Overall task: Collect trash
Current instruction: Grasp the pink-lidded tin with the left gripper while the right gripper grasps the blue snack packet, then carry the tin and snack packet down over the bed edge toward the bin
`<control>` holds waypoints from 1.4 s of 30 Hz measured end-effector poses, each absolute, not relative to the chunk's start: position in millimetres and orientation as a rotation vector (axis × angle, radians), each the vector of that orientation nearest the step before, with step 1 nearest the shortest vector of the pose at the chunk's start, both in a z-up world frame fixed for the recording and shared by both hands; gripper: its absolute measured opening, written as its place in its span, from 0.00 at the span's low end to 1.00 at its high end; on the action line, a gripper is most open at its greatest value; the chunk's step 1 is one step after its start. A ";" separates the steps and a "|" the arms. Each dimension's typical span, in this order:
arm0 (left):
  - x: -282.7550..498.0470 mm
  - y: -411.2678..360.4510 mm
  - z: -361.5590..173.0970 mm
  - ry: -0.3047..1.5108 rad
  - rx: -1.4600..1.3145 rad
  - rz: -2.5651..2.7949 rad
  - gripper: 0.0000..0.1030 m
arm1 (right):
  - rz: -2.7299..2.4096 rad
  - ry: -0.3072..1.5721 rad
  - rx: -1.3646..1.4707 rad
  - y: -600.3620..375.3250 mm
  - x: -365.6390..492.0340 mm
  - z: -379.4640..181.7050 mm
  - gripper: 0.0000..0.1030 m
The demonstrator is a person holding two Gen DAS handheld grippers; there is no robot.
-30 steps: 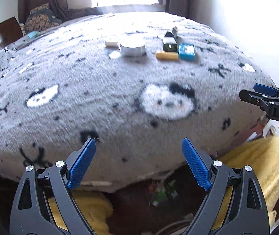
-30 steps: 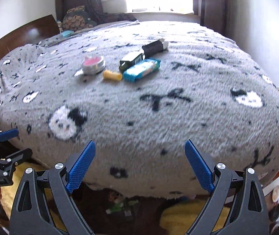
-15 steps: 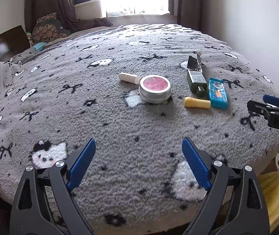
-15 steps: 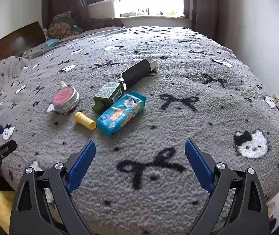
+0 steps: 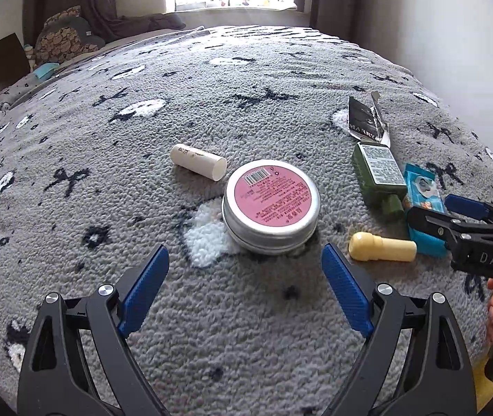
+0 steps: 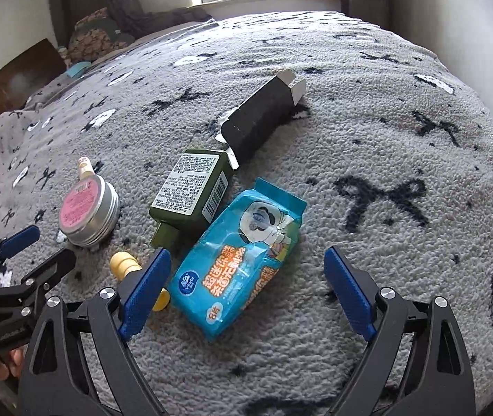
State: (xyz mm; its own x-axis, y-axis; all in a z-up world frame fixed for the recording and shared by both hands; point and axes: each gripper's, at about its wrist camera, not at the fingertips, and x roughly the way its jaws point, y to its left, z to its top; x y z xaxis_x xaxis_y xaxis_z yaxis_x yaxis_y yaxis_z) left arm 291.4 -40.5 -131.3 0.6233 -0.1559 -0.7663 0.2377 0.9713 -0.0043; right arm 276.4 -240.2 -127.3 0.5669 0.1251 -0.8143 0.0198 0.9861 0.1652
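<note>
Under both your grippers lies the bed's grey fleece blanket with black bows and white cat faces (image 5: pixel 246 329), and all the trash sits on it in one loose cluster.

The biggest piece is the crinkled blue plastic wipes packet with orange lettering (image 6: pixel 243 263). It lies flat, partly between the blue pads of your right gripper (image 6: pixel 246 287), nearer the left pad; neither pad touches it. That gripper's jaws are wide apart and closing a little at this moment.

Just beyond the packet is the dark green rectangular bottle with a white printed label (image 6: pixel 191 190), lying on its side with its cap end toward you and touching the packet's edge. Past it rests the flattened black cardboard carton with open white flaps (image 6: pixel 260 118), one flap against the bottle's far end.

To the left is the round silver tin with a pink label (image 5: pixel 270 208), flat on the blanket, just ahead of your left gripper (image 5: pixel 246 289), whose jaws are spread wide with nothing between them.

The white cylindrical tube (image 5: pixel 197 161) lies just behind the tin, and the small pale yellow plastic tube (image 5: pixel 381 246) lies between the tin and the packet, partly hidden by your right gripper's left pad in the right wrist view.
</note>
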 end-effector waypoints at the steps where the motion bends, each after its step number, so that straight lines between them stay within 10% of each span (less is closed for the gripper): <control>1: 296.8 -41.9 -133.0 0.870 0.094 -0.229 0.82 | 0.061 0.968 0.161 -239.1 278.6 -128.9 0.86; 7: 321.2 -52.2 -144.3 0.895 0.076 -0.247 0.82 | 0.034 0.962 0.120 -235.5 290.9 -135.1 0.74; 18: 338.9 -66.2 -148.1 0.908 0.100 -0.252 0.65 | 0.010 0.924 0.090 -256.8 288.1 -126.8 0.14; 42: 163.9 -52.1 -61.9 0.723 0.122 -0.283 0.65 | 0.089 0.762 0.008 -241.0 157.9 -55.0 0.13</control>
State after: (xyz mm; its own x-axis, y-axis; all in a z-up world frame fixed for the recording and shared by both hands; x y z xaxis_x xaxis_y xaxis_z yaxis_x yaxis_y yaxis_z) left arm 163.9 -52.1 -61.9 0.7136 -0.2130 -0.6673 0.2967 0.9549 0.0125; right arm 157.9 -241.0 -55.0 0.7196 0.0834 -0.6894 -0.0778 0.9962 0.0393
